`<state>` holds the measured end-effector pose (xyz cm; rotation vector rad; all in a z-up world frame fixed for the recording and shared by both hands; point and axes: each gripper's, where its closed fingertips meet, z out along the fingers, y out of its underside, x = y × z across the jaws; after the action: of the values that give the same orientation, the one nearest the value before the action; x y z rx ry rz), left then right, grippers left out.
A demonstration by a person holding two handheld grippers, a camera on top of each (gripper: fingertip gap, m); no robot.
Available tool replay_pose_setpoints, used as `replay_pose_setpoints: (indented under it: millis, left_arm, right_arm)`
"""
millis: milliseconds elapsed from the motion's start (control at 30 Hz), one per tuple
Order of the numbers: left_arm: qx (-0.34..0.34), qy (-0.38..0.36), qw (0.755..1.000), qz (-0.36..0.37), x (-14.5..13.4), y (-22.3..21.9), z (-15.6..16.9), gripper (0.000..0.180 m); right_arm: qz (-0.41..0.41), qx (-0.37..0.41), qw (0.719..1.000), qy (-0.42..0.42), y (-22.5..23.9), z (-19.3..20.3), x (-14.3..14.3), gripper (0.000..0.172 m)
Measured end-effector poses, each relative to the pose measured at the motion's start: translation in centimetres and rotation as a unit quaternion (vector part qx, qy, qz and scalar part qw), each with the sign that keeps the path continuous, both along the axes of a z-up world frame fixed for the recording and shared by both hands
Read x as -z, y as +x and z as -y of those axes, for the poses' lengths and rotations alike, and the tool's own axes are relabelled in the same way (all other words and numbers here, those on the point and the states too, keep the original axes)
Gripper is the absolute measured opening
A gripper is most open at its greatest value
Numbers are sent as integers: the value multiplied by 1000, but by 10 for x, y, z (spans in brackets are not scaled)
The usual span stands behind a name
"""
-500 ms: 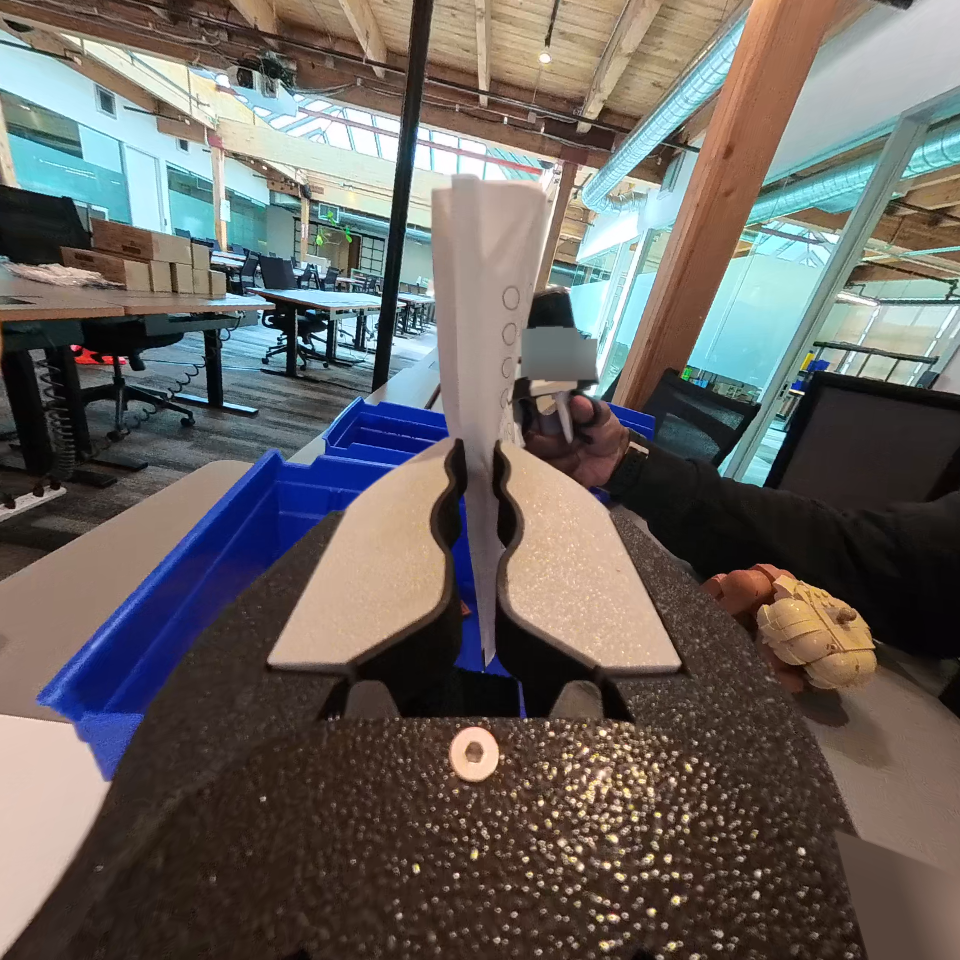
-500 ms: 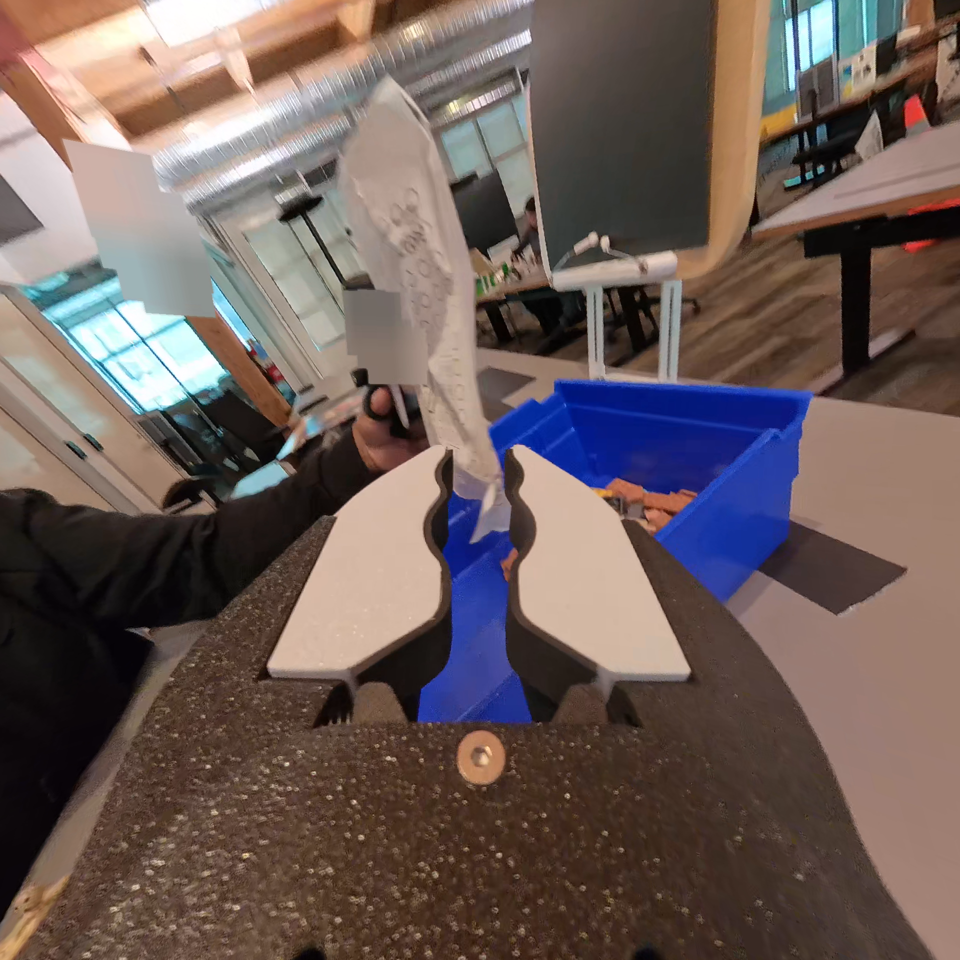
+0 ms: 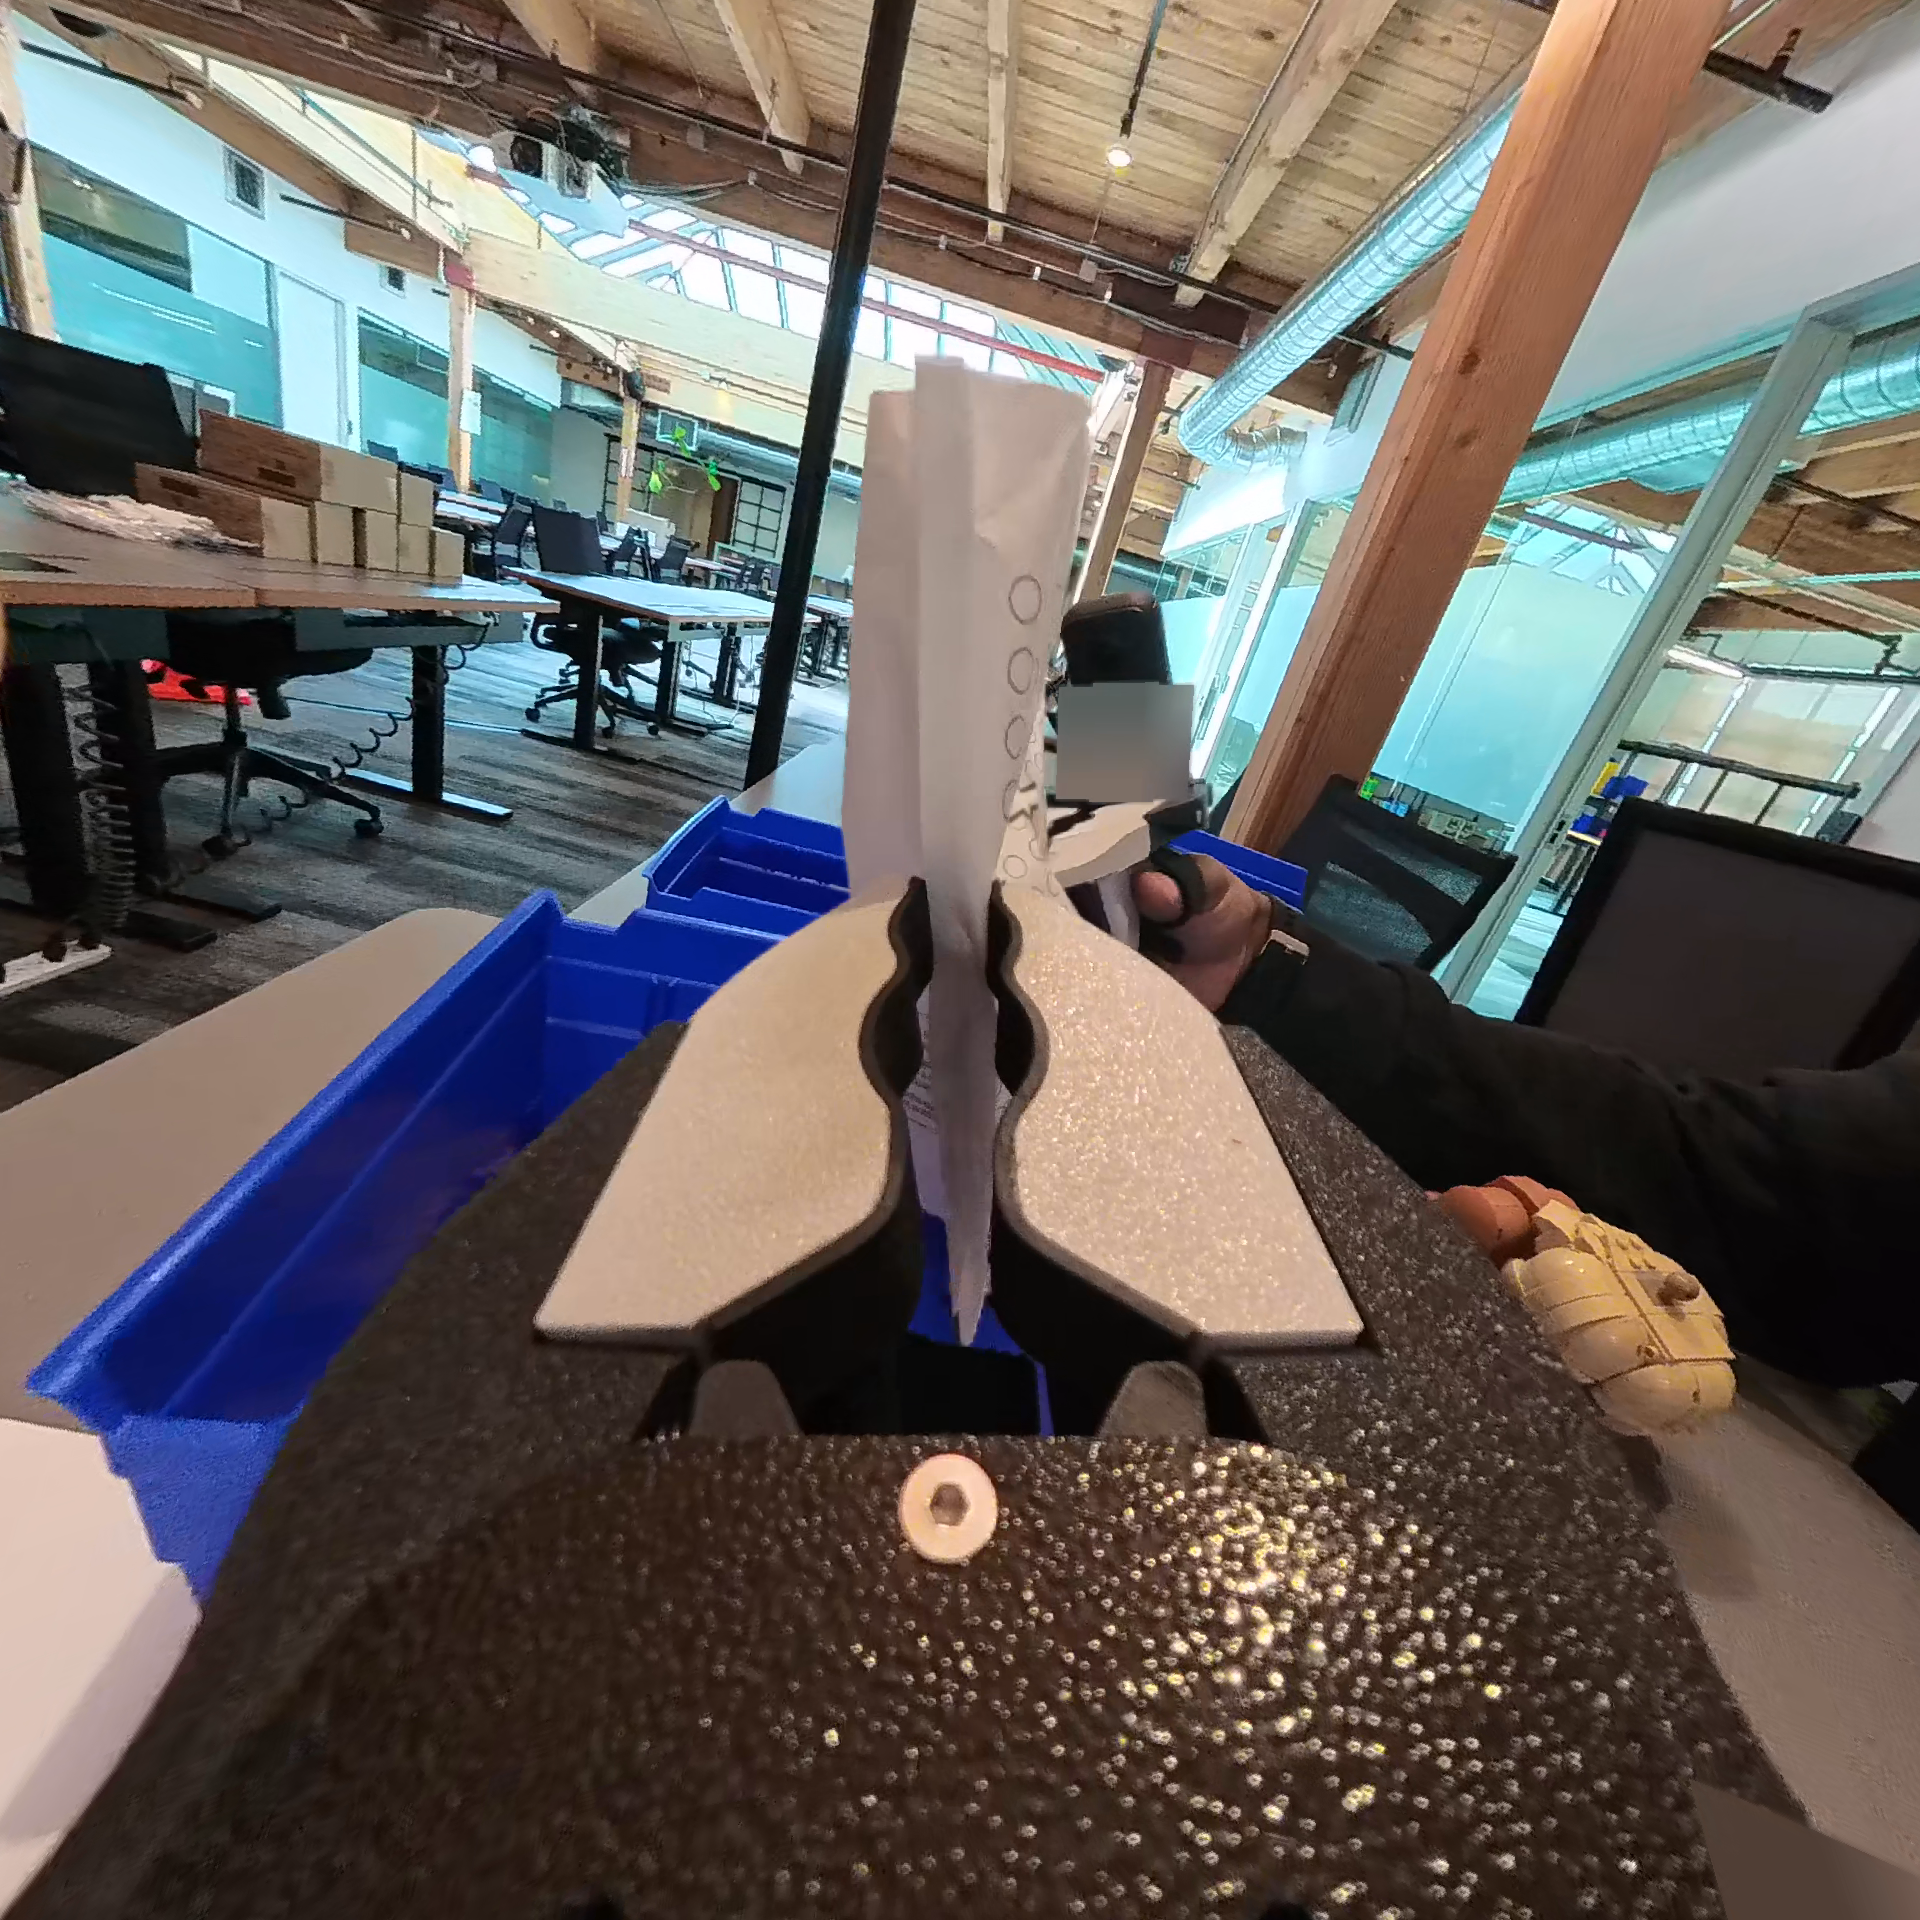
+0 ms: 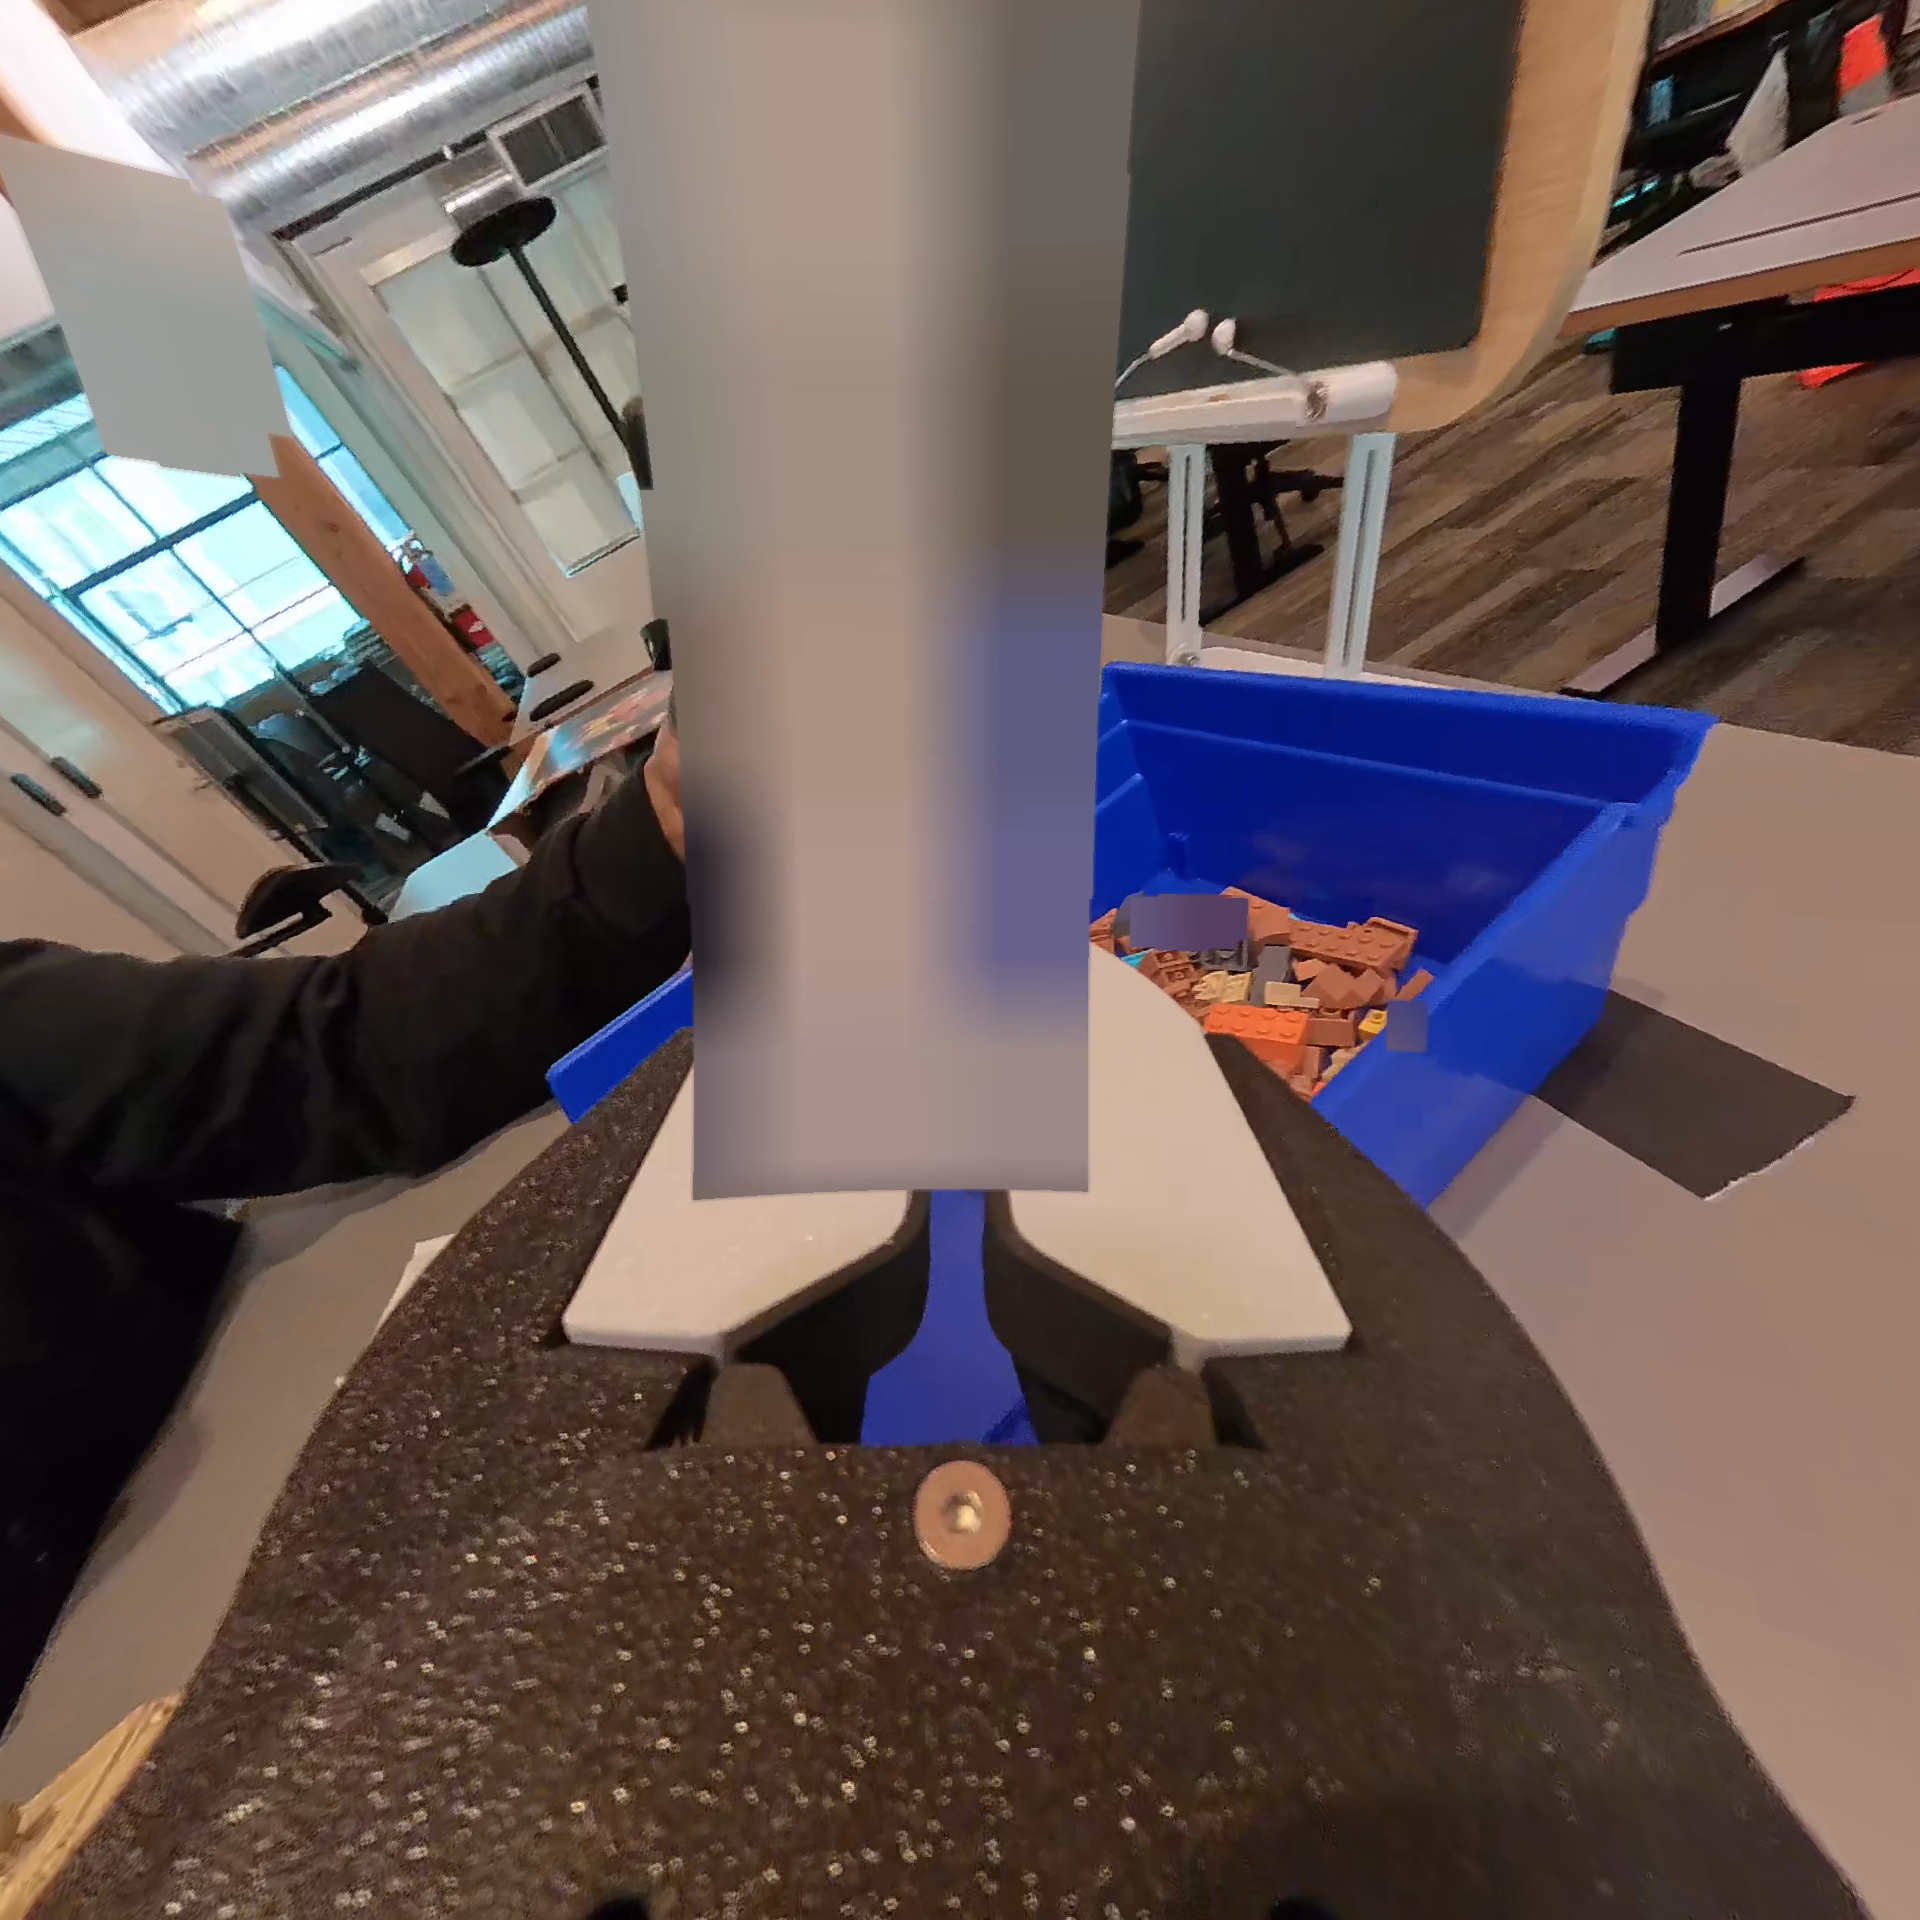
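Observation:
My left gripper (image 3: 956,904) is shut on a crumpled white paper bag (image 3: 966,582) printed with small circles. It holds the bag upright above a blue bin (image 3: 343,1174). My right gripper (image 3: 1091,842) shows in the left wrist view at the bag's right edge, with its fingertips closed on the printed side. In the right wrist view a blur patch hides the tips. Only the rear of the fingers (image 4: 1153,1164) shows, standing close together over the blue bin (image 4: 1403,790) of loose bricks (image 4: 1309,987).
A small beige and brown brick model (image 3: 1621,1320) sits on the grey table (image 4: 1714,1455) at the right. A second blue bin (image 3: 748,862) stands behind the first. A black tape patch (image 4: 1704,1101) lies beside the bin. A dark sleeve (image 3: 1558,1091) reaches across. Tip to tip, the grippers are about 15 centimetres apart.
My right gripper's fingers stood open around the bag's lower end and have closed in. Its view has swung toward the bin. My left gripper keeps its hold on the bag.

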<state>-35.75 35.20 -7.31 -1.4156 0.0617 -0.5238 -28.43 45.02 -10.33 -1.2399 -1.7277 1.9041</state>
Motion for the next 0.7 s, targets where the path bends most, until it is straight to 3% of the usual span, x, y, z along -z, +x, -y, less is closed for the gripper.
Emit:
replay_pose_setpoints:
  millis: [333,500,600,700]
  left_arm:
    - [-11,-5,1000,6,-6,-3,1,9]
    - [-4,-33,998,62,-5,-6,-2,2]
    - [-1,-34,990,134,-12,-15,-2,0]
    - [-1,-40,983,182,-16,-22,-3,0]
  right_arm:
    - [-1,9,1000,-18,2,-7,-8,4]
    - [-23,44,995,83,1,-13,-6,11]
    - [-96,95,964,228,4,-25,-12,17]
    - [-177,170,880,407,8,-45,-20,21]
